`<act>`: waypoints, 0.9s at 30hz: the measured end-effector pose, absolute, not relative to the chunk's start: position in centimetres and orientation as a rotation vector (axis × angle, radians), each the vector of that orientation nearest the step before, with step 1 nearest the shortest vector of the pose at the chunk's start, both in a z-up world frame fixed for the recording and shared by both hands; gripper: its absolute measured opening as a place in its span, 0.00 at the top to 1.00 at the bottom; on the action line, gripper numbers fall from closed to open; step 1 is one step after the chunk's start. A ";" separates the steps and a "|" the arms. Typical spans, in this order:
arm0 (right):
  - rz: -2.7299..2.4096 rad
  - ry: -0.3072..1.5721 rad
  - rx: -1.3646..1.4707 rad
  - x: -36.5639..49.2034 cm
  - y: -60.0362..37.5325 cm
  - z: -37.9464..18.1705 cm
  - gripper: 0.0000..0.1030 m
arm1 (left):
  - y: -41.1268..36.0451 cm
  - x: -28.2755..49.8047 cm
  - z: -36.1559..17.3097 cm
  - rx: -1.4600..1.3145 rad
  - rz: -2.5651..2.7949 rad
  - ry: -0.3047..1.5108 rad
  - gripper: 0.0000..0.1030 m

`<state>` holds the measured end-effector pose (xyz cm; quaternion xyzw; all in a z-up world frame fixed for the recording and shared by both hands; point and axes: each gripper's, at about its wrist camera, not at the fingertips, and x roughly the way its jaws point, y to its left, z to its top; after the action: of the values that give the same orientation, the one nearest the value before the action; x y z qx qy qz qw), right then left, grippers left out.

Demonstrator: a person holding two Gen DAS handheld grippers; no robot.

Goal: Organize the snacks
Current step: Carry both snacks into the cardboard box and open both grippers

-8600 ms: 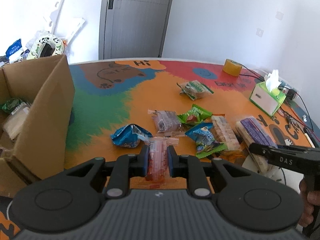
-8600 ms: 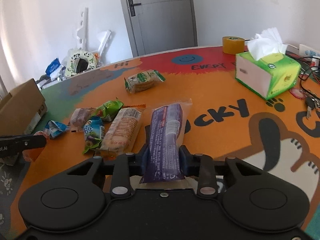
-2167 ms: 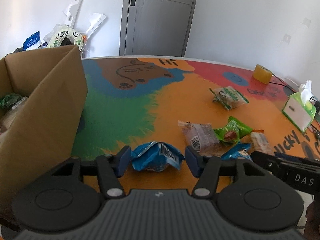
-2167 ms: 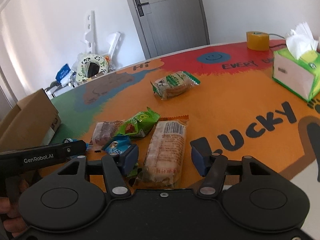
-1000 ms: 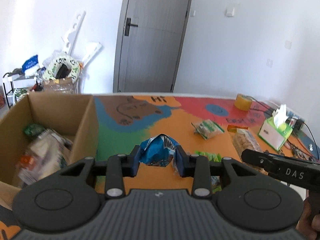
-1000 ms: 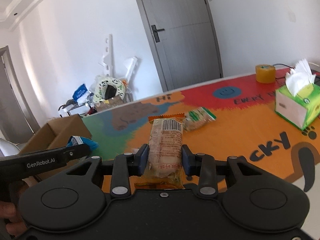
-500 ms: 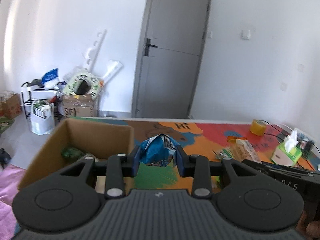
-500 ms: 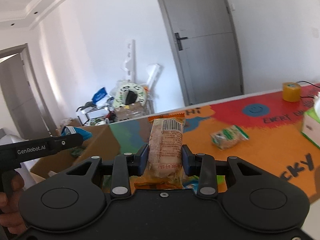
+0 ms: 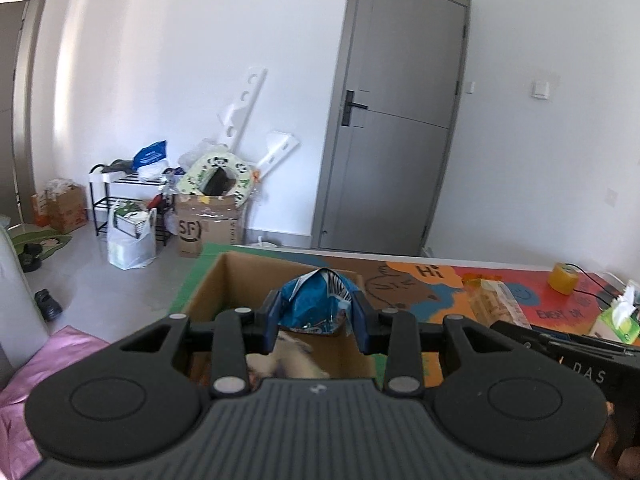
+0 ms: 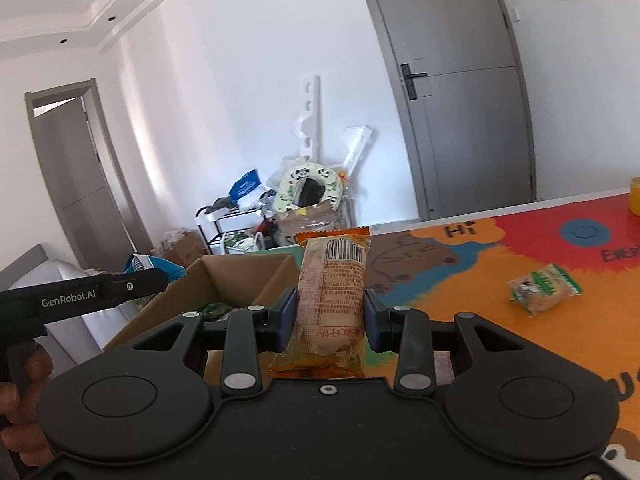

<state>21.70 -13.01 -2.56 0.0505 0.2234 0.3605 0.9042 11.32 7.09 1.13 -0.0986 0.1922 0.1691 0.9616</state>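
Left wrist: left gripper [image 9: 316,318] clamps blue snack bag [image 9: 316,306], cardboard box [image 9: 224,280] directly below and ahead.
Right wrist: right gripper [image 10: 330,314] pinches long orange snack pack [image 10: 332,292], upright; box [image 10: 224,280] lies ahead-left, left hand nearer.

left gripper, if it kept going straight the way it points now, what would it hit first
Probably the cardboard box: the left gripper, shut on the blue snack bag, points down into it. Depth is unclear.

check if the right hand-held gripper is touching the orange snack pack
Touching. The right wrist view shows the right hand-held gripper with both blue pads pressed against the sides of the orange snack pack, which stands lifted between them.
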 end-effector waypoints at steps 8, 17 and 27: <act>0.779 0.453 0.075 21.0 -10.5 -1.8 0.65 | 10.1 11.0 0.6 -0.237 0.396 0.408 0.65; 0.793 0.461 0.039 20.9 -7.7 -1.6 0.65 | 12.3 10.7 -1.0 -0.299 0.381 0.464 0.61; 0.817 0.476 0.014 20.6 -4.8 -1.9 0.65 | 14.4 9.4 -1.2 -0.347 0.384 0.456 0.54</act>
<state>20.60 -4.83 -1.91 0.0066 0.2292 0.3936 0.8902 9.39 14.41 -1.17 -0.1702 0.2235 0.1880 0.9411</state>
